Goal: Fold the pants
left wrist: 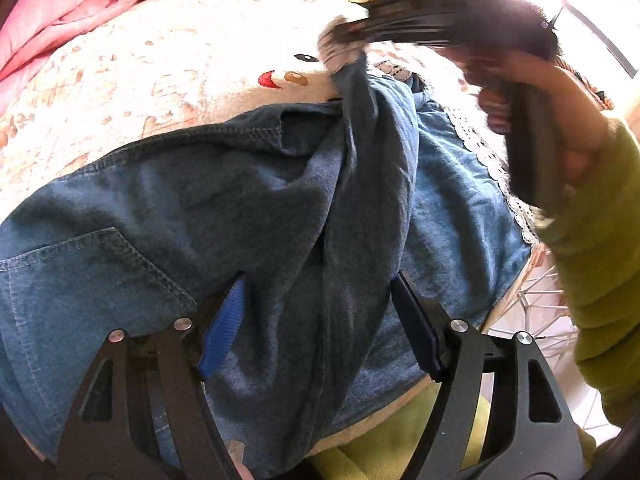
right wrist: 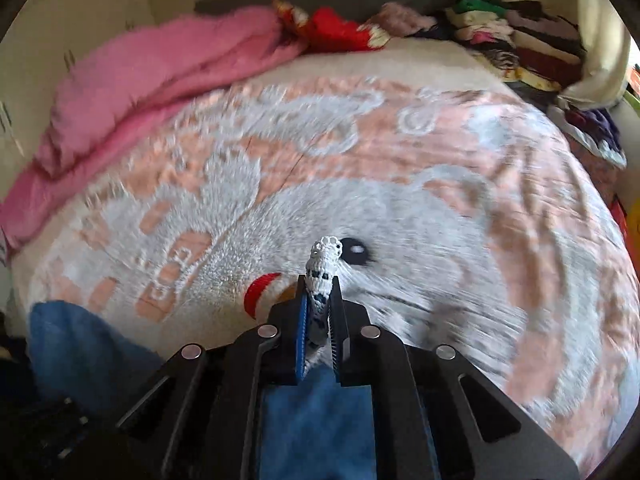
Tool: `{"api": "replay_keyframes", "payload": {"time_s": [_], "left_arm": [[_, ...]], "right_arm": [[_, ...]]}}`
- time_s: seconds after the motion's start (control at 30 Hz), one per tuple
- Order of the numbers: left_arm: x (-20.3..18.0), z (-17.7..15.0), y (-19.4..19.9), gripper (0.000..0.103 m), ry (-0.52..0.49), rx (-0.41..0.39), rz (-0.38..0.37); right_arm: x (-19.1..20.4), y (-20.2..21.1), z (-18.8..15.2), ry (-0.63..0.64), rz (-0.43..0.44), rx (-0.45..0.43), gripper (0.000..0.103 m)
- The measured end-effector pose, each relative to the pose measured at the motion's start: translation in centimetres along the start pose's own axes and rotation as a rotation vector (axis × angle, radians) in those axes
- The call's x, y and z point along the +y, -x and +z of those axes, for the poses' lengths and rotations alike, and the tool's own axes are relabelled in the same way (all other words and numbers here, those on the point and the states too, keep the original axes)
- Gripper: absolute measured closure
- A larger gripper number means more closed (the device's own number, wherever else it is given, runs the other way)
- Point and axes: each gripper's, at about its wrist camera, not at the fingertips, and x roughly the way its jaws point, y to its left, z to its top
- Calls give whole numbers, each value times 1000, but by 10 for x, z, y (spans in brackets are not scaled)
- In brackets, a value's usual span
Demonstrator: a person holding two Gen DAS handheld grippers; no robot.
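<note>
Blue denim pants (left wrist: 168, 208) with a white lace hem (left wrist: 484, 156) lie on the bed. My left gripper (left wrist: 320, 292) is open just above them, its blue pads either side of a raised fold of cloth. My right gripper (left wrist: 340, 46) is shut on the lace hem and lifts one pant leg (left wrist: 372, 128) up off the bed. In the right wrist view the right gripper (right wrist: 320, 280) pinches the white lace (right wrist: 325, 258) between its pads, with blue denim (right wrist: 316, 420) hanging below.
The bed has a pink and white patterned blanket (right wrist: 360, 168). A pink quilt (right wrist: 152, 80) lies along the far left. Piles of clothes (right wrist: 516, 44) sit at the far right. A white wire rack (left wrist: 532, 312) stands beside the bed.
</note>
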Motion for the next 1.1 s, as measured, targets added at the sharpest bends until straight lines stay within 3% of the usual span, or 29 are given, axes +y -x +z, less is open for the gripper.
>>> {"api": "replay_keyframes", "payload": {"time_s": [0.3,0.37,0.43,0.5,0.63,0.77,0.8,0.83,0.87,0.97,1.1], "left_arm": [[-2,7,-1,38,-27,-18,31],[-11,9,-3,40,-49,-17,37],[-22,5,-1,51,-83,-17,47],[-27,4,-4,54,-110,-18,52],[-33,-2,5,55,-150,-31,34],[-44,-4,3,56,-205,-40,68],[-45,-4,1,68,-214,-34,73],[-47,-5,-3,89,-225,-21,71],[-47,-5,-6,98,-230,-12,70],[-48,-9,-12,103,-266,16,77],[-52,-12,-1,103,-308,-6,97]], "right_arm": [[-47,94,-33,-132,-12,-126,94],[-53,105,-45,-153,-17,-130,94],[-58,114,-59,-178,-17,-128,94],[-63,121,-71,-206,-18,-126,94],[-78,135,-100,-295,0,-115,94],[-85,142,-120,-343,4,-96,94],[-86,145,-127,-358,4,-95,94],[-88,146,-130,-368,4,-91,94],[-89,147,-134,-379,7,-90,94],[-93,147,-147,-427,25,-74,94],[-96,148,-164,-461,33,-43,94]]}}
